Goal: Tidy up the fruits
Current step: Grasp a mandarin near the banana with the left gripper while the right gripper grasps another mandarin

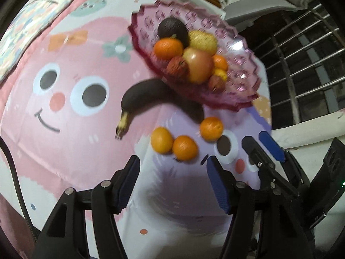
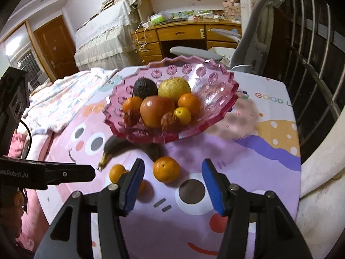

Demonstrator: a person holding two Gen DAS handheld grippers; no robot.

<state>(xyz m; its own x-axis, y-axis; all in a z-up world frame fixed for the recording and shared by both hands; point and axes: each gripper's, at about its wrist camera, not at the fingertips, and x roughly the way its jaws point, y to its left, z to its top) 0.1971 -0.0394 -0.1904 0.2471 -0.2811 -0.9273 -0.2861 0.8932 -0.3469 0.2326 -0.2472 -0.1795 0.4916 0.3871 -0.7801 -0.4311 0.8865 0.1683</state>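
Note:
A pink glass bowl (image 2: 217,90) stands on the table and holds several fruits: an apple (image 2: 156,111), oranges, a yellow fruit (image 2: 174,88), a dark avocado (image 2: 145,88). The bowl also shows in the left wrist view (image 1: 243,69). A blackened banana (image 1: 148,92) lies partly under the bowl. Three oranges lie loose on the cloth (image 1: 161,139) (image 1: 185,147) (image 1: 211,128). My left gripper (image 1: 172,168) is open and empty, just short of the loose oranges. My right gripper (image 2: 172,172) is open and empty, with one orange (image 2: 166,169) just ahead between its fingers. The right gripper also shows in the left wrist view (image 1: 258,140).
A cartoon-print tablecloth (image 2: 248,151) covers the table. A folded blanket (image 2: 64,99) lies at the left. A grey chair (image 2: 254,47) and a metal window grille (image 2: 312,64) stand at the right. A wooden desk (image 2: 183,34) is behind.

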